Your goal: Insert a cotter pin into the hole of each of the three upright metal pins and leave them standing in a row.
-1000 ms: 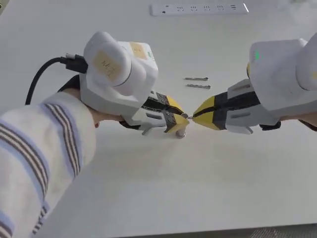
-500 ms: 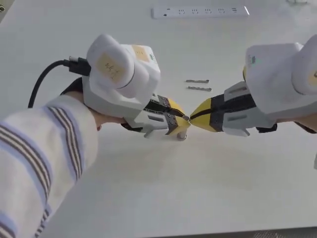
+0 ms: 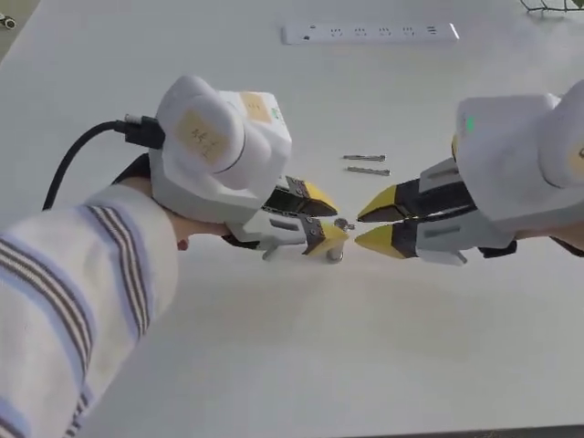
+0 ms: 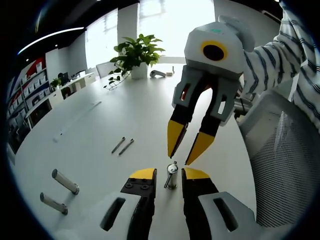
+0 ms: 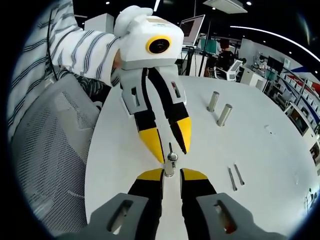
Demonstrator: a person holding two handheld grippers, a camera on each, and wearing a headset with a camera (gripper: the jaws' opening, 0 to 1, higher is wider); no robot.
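Steel, the upright metal pin (image 4: 172,176) stands between the parted jaws of the left gripper (image 3: 330,217), probably to guard against tipping. The right gripper (image 3: 361,228), tips likewise apart, faces it closely (the cotter pin (image 5: 170,148) seemingly sits through the hole).

left gripper (image 3: 330,217): white body, black jaws, yellow tips
right gripper (image 3: 359,228): white, black, yellow likewise
sleeve (image 3: 82,274): white with blue and brown stripes
table (image 3: 319,356): white
metal pin (image 4: 171,176): silver
cable (image 3: 73,155): black
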